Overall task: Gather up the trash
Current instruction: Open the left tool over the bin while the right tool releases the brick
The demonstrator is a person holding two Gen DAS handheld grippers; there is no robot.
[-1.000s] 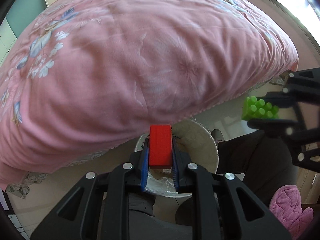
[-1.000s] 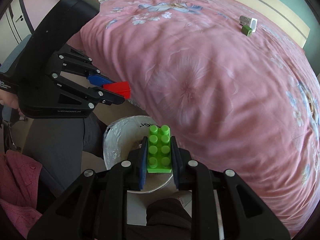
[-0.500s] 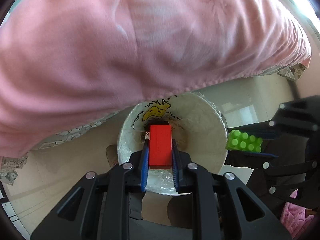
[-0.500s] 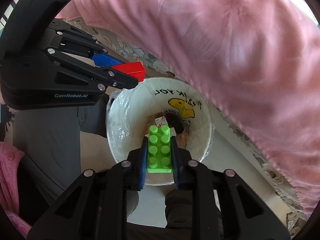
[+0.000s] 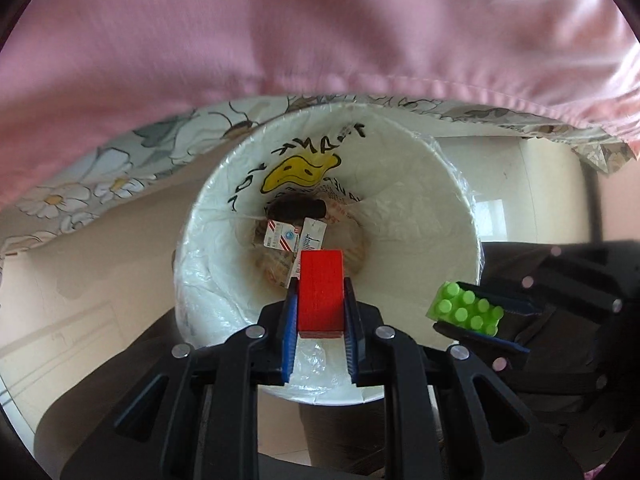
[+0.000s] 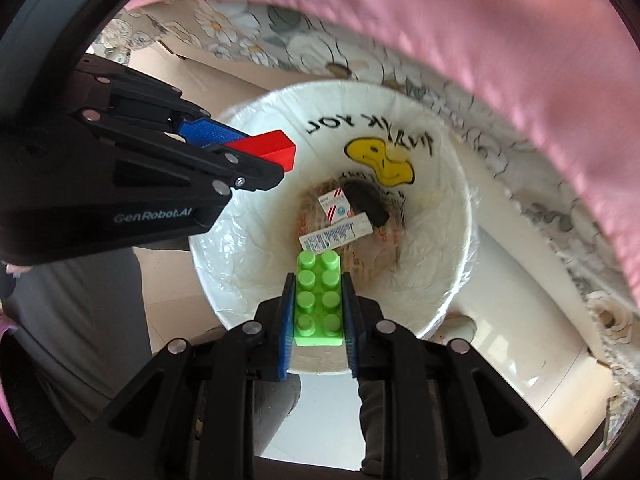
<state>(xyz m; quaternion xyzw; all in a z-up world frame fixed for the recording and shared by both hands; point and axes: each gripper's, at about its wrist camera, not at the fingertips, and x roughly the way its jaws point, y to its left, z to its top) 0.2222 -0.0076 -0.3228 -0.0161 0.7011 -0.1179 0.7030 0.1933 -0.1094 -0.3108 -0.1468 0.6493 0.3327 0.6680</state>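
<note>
My left gripper [image 5: 320, 300] is shut on a red block [image 5: 321, 290] and holds it over the open mouth of a white trash bin [image 5: 448, 184] lined with a plastic bag. My right gripper [image 6: 319, 292] is shut on a green studded brick [image 6: 319, 300], also above the bin [image 6: 452, 184]. In the left wrist view the green brick [image 5: 466, 314] shows at the bin's right rim. In the right wrist view the red block [image 6: 266, 148] sits over the bin's left rim. Small paper packets [image 5: 294, 236] and a dark object [image 5: 296, 208] lie at the bin's bottom.
The pink bedcover [image 5: 280, 32] hangs just above and behind the bin, with a floral sheet [image 5: 120, 168] under it. Pale floor [image 5: 60, 280] surrounds the bin. The person's dark trouser legs [image 6: 80, 312] are close on the near side.
Both grippers have tilted down and moved closer over the bin, blocks still held. The bed top has left view; the bin's inside now fills both views.
</note>
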